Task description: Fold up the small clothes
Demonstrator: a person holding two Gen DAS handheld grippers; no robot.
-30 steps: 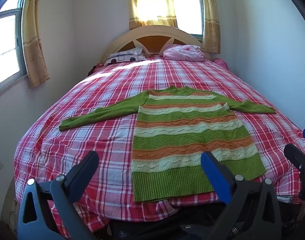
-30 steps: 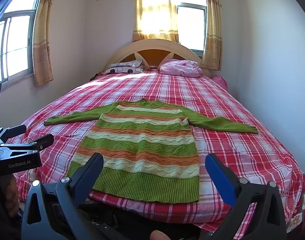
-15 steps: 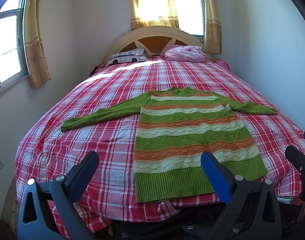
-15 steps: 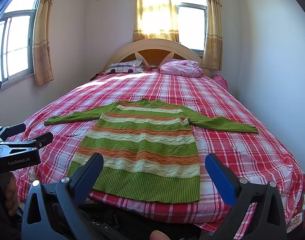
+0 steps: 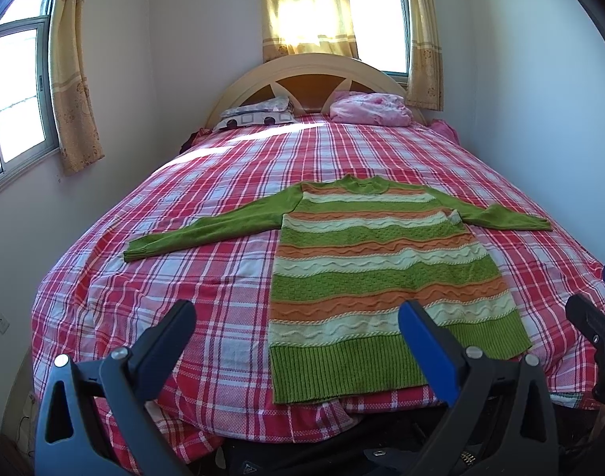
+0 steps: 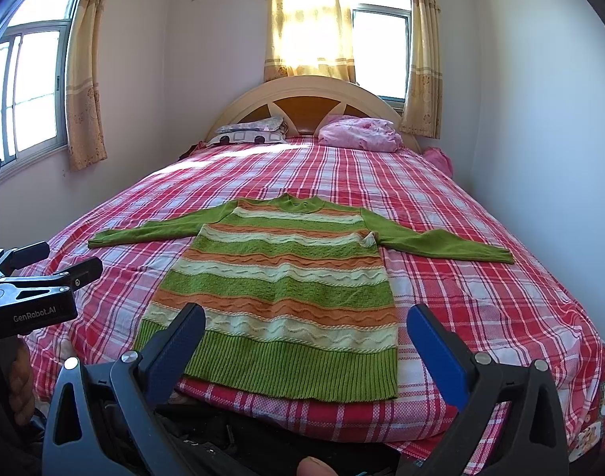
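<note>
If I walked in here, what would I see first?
A stripy green, orange and cream sweater lies flat near the foot of the bed, both sleeves spread wide. Under it is a bright red checked bedspread covering the whole bed. Sunlight glows through the yellow curtain above the headboard.

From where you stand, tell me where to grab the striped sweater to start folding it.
Take the sweater by its sleeve cuffs: left gripper on the left cuff, right gripper on the right cuff. Both sleeves lie flat and spread outward, so come in low from the outer sides, probably pinching each cuff's edge.
</note>
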